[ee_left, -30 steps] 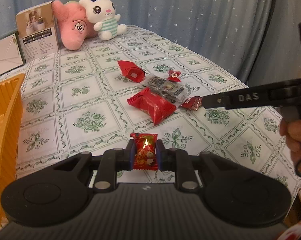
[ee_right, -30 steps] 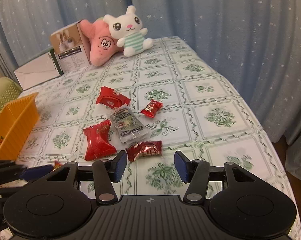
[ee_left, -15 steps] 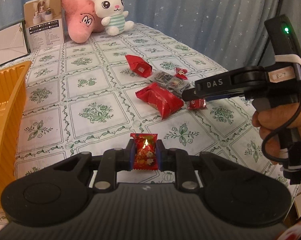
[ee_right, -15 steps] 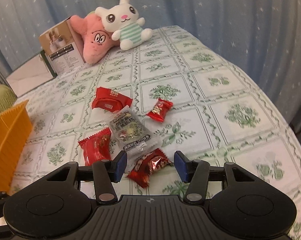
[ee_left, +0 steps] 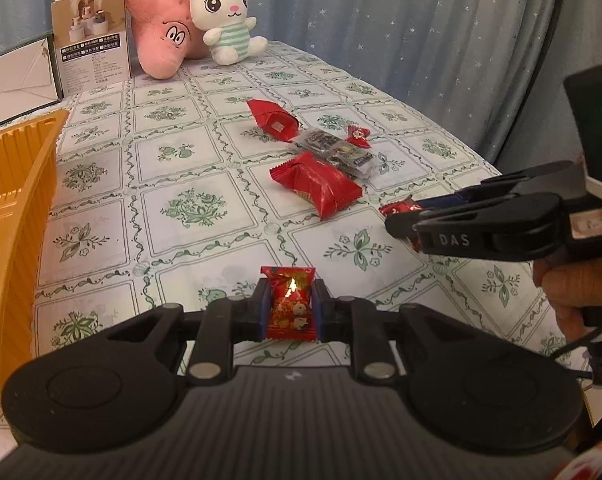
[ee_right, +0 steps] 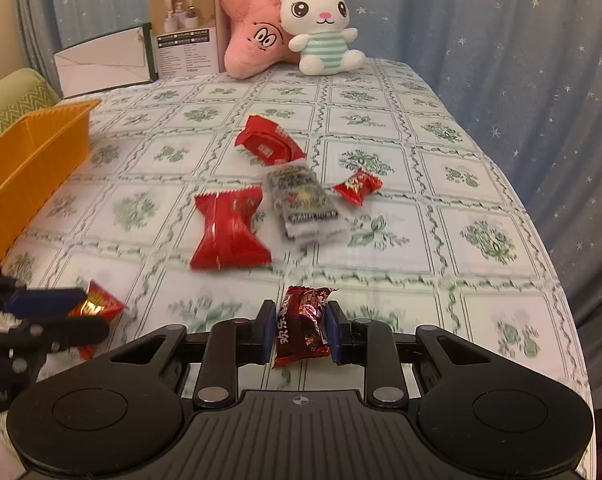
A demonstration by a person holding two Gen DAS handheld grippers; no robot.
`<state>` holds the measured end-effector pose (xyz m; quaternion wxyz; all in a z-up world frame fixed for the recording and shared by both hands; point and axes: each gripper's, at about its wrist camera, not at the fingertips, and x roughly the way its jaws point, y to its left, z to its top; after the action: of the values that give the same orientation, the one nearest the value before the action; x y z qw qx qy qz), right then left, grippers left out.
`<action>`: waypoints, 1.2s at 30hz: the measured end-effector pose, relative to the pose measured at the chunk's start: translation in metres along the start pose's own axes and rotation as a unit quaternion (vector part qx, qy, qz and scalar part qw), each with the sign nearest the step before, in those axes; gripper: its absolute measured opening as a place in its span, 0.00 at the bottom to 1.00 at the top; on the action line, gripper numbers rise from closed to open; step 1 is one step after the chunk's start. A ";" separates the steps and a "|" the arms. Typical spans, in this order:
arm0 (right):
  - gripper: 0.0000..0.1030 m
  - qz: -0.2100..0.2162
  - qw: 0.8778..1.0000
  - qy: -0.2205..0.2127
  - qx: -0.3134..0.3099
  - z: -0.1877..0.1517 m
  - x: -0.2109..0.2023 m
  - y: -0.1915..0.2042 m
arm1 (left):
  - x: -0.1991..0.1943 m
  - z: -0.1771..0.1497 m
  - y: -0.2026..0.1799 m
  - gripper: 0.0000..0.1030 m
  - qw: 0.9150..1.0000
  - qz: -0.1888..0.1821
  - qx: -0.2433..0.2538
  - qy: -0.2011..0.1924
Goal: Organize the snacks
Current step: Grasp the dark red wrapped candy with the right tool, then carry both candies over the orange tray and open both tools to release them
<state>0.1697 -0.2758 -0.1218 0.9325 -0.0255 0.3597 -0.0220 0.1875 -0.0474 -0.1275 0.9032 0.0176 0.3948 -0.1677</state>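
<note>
My left gripper (ee_left: 290, 292) is shut on a small red candy packet (ee_left: 291, 314), held just above the tablecloth. My right gripper (ee_right: 300, 320) is closing, its blue pads touching both sides of a dark red foil candy (ee_right: 303, 332). The left wrist view shows that candy (ee_left: 397, 209) at the right gripper's tips. Lying loose mid-table are a large red packet (ee_right: 229, 232), a clear packet of dark sweets (ee_right: 301, 200), a second red packet (ee_right: 269, 144) and a small red candy (ee_right: 357, 186). An orange basket (ee_right: 33, 160) stands at the left.
A pink plush (ee_right: 253, 36), a white bunny plush (ee_right: 321, 28), a printed box (ee_right: 185, 36) and a white envelope (ee_right: 101, 62) line the far edge. The table drops off on the right beside a blue starred curtain (ee_right: 521, 60). A hand (ee_left: 577, 280) holds the right gripper.
The right gripper moved forward and down over the dark red candy and its jaws narrowed onto it. The left gripper kept its hold on the small red packet.
</note>
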 end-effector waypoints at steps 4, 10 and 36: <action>0.26 -0.011 1.000 -0.011 0.003 -0.007 -0.004 0.001 | 0.000 -0.003 0.000 0.18 1.000 0.001 -0.003 -0.001; 0.27 -0.019 1.000 -0.015 0.013 -0.004 -0.001 0.002 | 0.005 -0.003 0.001 0.19 1.000 0.009 0.005 0.000; 0.25 0.014 0.996 -0.083 0.038 0.016 -0.053 0.032 | -0.038 0.018 0.017 0.18 0.999 0.034 -0.016 -0.039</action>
<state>0.1417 -0.2400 -0.0769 0.9597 0.0134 0.2800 -0.0209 0.1810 -0.0231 -0.0895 0.9233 0.0103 0.3609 -0.1310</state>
